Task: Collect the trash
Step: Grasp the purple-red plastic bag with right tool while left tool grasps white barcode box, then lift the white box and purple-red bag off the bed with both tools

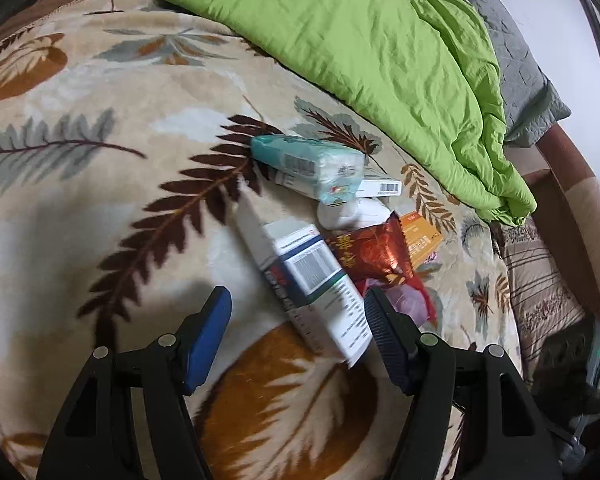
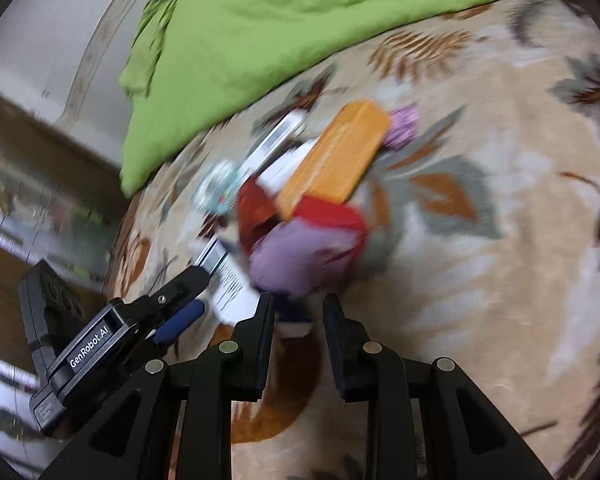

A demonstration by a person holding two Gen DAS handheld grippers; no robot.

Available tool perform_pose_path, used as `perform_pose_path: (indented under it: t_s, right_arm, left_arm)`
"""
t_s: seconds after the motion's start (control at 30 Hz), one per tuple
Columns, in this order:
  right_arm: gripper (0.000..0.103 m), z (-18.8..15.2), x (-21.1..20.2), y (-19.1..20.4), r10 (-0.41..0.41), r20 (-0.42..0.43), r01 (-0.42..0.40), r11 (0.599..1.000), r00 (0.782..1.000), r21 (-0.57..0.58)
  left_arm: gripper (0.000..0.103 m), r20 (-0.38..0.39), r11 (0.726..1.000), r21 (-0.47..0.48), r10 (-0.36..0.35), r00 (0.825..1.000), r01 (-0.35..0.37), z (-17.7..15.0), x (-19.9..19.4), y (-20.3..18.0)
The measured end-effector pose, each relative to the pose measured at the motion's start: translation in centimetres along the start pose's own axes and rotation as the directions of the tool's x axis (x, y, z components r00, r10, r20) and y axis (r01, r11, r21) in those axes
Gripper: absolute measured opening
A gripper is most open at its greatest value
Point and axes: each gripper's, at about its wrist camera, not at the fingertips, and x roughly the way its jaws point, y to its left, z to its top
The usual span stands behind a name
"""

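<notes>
Both of my grippers hang over the leaf-patterned blanket [image 1: 100,208] with nothing between their fingers. On my left gripper [image 1: 298,334] the jaws stand wide apart; a white and blue box [image 1: 320,296] lies between them and just ahead, its near end close to the inner face of the finger on that gripper's right, though I cannot tell whether they touch. On my right gripper [image 2: 298,326] the jaws are parted by a narrower gap, and they hold nothing.

Ahead of my left jaws the trash sits in one loose pile. Past the white and blue box lies a red foil wrapper [image 1: 370,252], with a bit of purple plastic [image 1: 410,300] beside it, close to that same finger. Further out there is an orange box [image 1: 422,236], a crumpled white tissue [image 1: 352,212], and a teal tissue pack [image 1: 308,164] resting on top of a flat white box [image 1: 380,186].

From my right wrist the same pile shows blurred, straight ahead of the jaws: the purple plastic [image 2: 296,256] nearest, the orange box [image 2: 336,156] behind it. My left gripper [image 2: 180,300] shows off to the left of them, beside the white and blue box [image 2: 232,288].

Well beyond the pile lies a rumpled green quilt [image 1: 340,32].
</notes>
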Motion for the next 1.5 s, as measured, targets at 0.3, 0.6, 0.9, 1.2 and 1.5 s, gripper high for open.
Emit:
perform_pose_path:
  t_s: [0.3, 0.6, 0.9, 1.2, 1.5]
  right_arm:
    - [0.029, 0.7, -0.9, -2.7, -0.04, 0.078, 0.03, 0.992, 0.996, 0.123]
    - [0.052, 0.9, 1.4, -2.0, 0.032, 0.043, -0.039, 0.984, 0.999, 0.172]
    - [0.065, 2.1, 4.2, 0.6, -0.003, 0.064, -0.002, 0.996, 0.998, 0.086]
    - [0.024, 1.9, 4.4, 3.8, 0.007, 0.113, 0.005, 0.994, 0.994, -0.106]
    - [0.018, 1.0, 2.5, 5.4, -0.01, 0.175, 0.043, 0.981, 0.984, -0.187]
  left_arm:
    - [0.054, 0.003, 0.982, 0.112, 0.153, 0.988, -0.153, 0.3, 3.6, -2.5]
    - [0.035, 0.042, 0.944, 0.245, 0.217, 0.975, -0.221, 1.0, 0.6, 0.0]
    - [0.036, 0.045, 0.949, 0.242, 0.198, 0.979, -0.203, 0.7, -1.1, 2.8]
    - [0.038, 0.066, 0.938, 0.259, 0.221, 0.973, -0.231, 0.4, -0.2, 2.6]
    - [0.038, 0.071, 0.951, 0.217, 0.211, 0.975, -0.221, 0.3, -0.5, 3.0]
